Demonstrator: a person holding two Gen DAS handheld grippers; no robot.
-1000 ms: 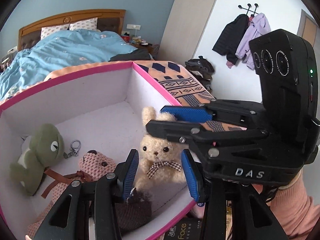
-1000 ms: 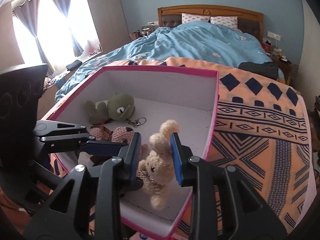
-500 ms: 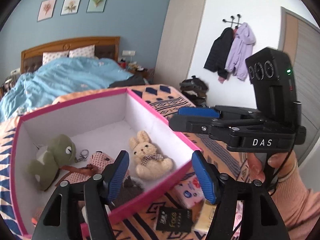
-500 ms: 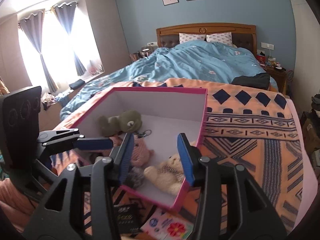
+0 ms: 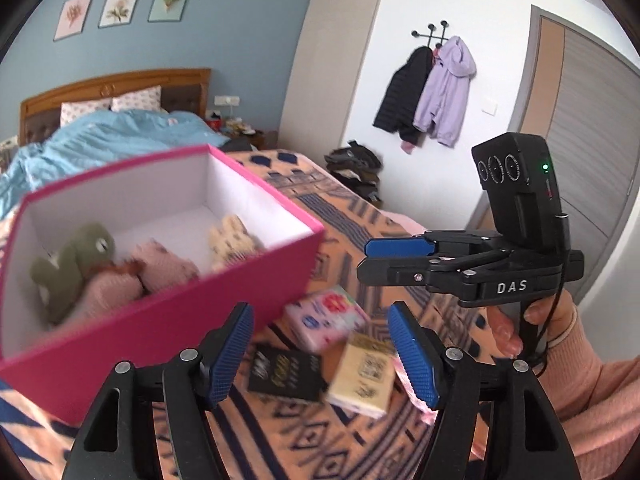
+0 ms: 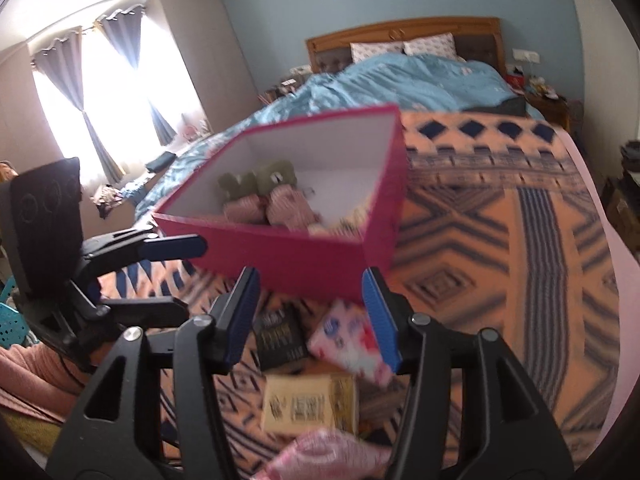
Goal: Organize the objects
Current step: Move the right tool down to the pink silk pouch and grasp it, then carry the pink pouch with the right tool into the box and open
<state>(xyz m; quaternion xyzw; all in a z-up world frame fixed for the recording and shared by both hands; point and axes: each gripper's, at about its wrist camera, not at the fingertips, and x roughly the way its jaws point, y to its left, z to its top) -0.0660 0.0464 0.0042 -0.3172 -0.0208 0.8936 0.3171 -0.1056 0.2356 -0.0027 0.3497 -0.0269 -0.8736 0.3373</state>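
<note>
Bedroom setting: orange patterned blanket (image 6: pixel 500 240) covers the work surface. Open pink cardboard box (image 5: pixel 192 312) sits on it, evidently the collecting point, holding green, pink and cream plush toys (image 5: pixel 132 264). Small flat packets (image 6: pixel 312 364) lie just outside, unsorted. Left gripper (image 5: pixel 324 356) and right gripper (image 6: pixel 312 320) both spread wide, empty. Legible: "DAS" on right gripper body.
</note>
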